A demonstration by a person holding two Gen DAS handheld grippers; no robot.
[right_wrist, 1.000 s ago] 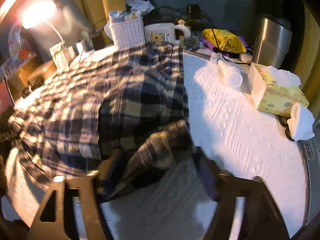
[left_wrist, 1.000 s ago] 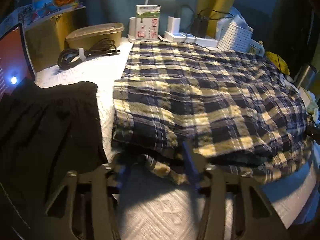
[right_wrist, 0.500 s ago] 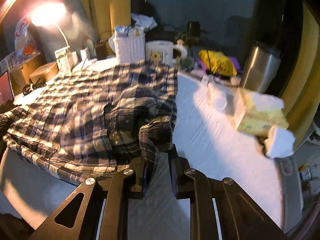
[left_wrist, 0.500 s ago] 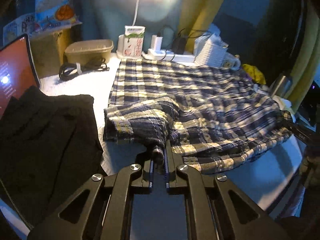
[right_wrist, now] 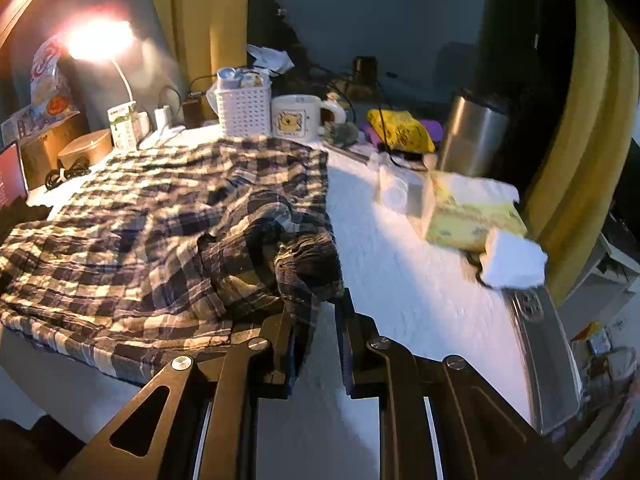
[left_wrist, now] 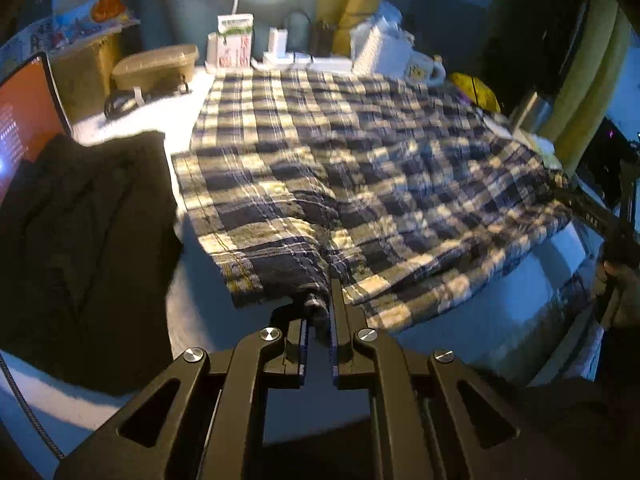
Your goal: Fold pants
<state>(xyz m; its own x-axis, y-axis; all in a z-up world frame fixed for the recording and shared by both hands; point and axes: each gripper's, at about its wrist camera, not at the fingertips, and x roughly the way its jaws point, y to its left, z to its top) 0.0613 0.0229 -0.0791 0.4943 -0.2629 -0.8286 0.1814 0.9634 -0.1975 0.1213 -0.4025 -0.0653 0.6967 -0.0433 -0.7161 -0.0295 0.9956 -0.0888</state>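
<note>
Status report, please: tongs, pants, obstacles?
Left tongs and right tongs shut on plaid pants, near edge lifted. Black garment beside left; tissue box at right.

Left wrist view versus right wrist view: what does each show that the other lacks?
Only the left wrist view shows the black garment spread beside the pants.

Only the right wrist view shows the lit lamp, the steel tumbler and the tissue box.

Both show the plaid pants on the white table, with the left gripper and right gripper each pinching the near edge.
</note>
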